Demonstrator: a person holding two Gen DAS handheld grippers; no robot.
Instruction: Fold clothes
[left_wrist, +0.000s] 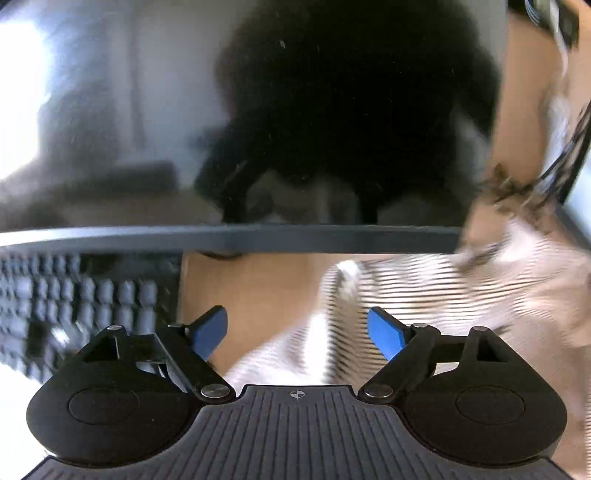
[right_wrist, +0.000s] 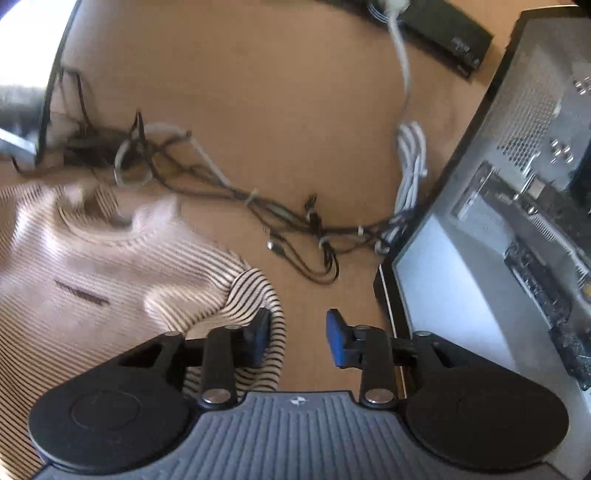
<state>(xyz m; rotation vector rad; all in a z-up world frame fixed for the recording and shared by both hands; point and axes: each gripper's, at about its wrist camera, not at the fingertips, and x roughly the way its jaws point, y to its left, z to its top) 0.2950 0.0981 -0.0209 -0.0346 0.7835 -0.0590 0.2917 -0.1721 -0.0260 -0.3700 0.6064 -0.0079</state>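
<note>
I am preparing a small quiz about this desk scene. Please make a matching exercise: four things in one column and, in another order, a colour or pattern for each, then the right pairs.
Things:
1. garment
2. desk
3. keyboard
4. pads of the left gripper

Colours or patterns:
A. blue
B. light with thin dark stripes
C. brown, wood-like
D. dark grey

Pairs: 1-B, 2-C, 3-D, 4-A
</note>
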